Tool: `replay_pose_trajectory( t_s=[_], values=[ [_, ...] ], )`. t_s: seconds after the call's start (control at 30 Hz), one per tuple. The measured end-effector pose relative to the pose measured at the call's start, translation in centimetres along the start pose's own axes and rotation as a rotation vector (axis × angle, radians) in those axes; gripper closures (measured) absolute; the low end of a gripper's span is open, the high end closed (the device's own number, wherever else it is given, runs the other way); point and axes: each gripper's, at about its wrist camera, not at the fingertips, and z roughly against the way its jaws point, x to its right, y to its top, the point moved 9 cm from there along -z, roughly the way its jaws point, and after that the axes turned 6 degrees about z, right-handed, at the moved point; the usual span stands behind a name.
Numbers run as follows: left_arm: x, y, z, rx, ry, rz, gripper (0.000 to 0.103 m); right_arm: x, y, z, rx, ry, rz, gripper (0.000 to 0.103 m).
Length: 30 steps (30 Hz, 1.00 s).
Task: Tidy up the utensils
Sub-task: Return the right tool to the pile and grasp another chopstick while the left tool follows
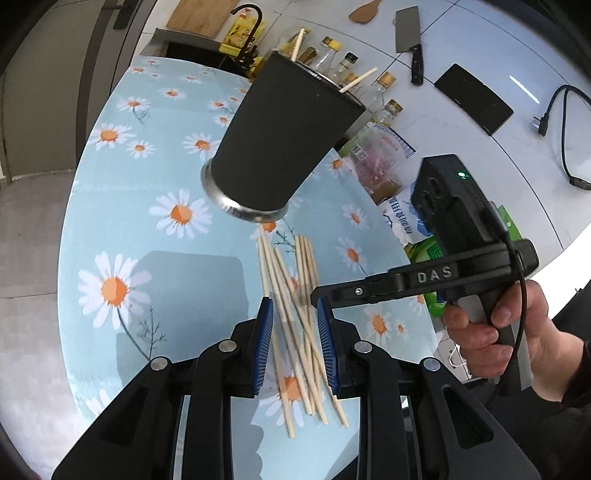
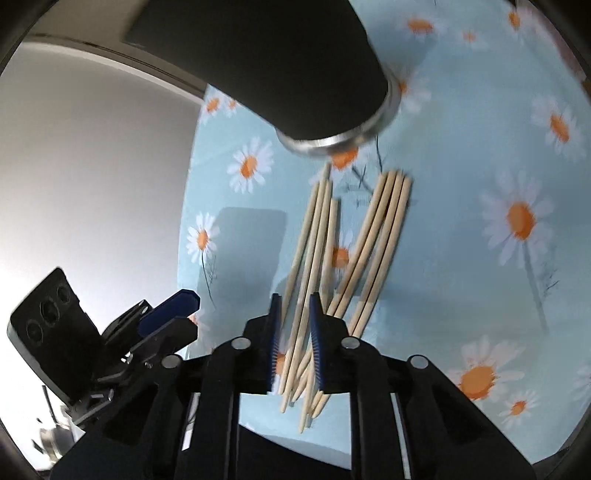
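Chopsticks point(image 1: 291, 332), a loose pile of pale wooden sticks, lie crossed over one another on a round table point(image 1: 122, 206) covered in a light blue cloth printed with white and orange daisies. In the left wrist view the pile sits at the centre and runs toward six o'clock. Just beyond its far ends, toward twelve o'clock, stands a tall dark cup point(image 1: 280, 136) with a silver metal base, and two more sticks point(image 1: 358, 79) poke out of its open top. The left gripper point(image 1: 295, 343) hangs over the pile with its blue-padded jaws parted about the width of the bundle, and nothing is clamped between them. The right gripper point(image 1: 317, 295) comes in from three o'clock, held in the person's right hand point(image 1: 495, 332). In the right wrist view its jaws point(image 2: 293, 343) stand a narrow gap apart with several chopsticks point(image 2: 351, 258) showing between them; whether the pads are pressing any stick cannot be told. Behind the table, from twelve to two o'clock in the left wrist view, is a white counter holding a row of glass bottles point(image 1: 373, 92), a cleaver point(image 1: 410, 40), a wooden spatula point(image 1: 365, 11), a cutting board point(image 1: 203, 14) and a black cable point(image 1: 565, 136).
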Motion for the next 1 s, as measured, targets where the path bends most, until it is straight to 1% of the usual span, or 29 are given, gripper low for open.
replay_pose_trajectory(
  t_s=[0.07, 0.3, 0.43, 0.7, 0.97, 1.0],
  values=[
    [-0.3, -0.3, 0.1, 0.000, 0.001, 0.010, 0.079, 0.0, 0.3, -0.6, -0.019, -0.003, -0.008, 0.090],
    [-0.9, -0.8, 0.4, 0.002, -0.002, 0.037, 0.079, 0.7, 1.4, -1.3, -0.057, -0.100, 0.002, 0.090],
    [-1.3, -1.0, 0.7, 0.009, -0.002, 0.054, 0.079, 0.4, 1.9, -1.8, -0.074, -0.119, 0.016, 0.090],
    [-1.7, -1.2, 1.0, 0.014, -0.006, 0.071, 0.079, 0.7, 1.5, -2.2, -0.104, -0.158, 0.022, 0.090],
    [-2.3, -1.4, 1.1, 0.012, -0.001, 0.090, 0.079, 0.7, 1.9, -3.6, -0.119, -0.193, 0.059, 0.091],
    [-2.3, -1.4, 1.1, 0.011, -0.001, 0.093, 0.079, 0.7, 1.8, -3.7, -0.118, -0.196, 0.062, 0.093]
  ],
)
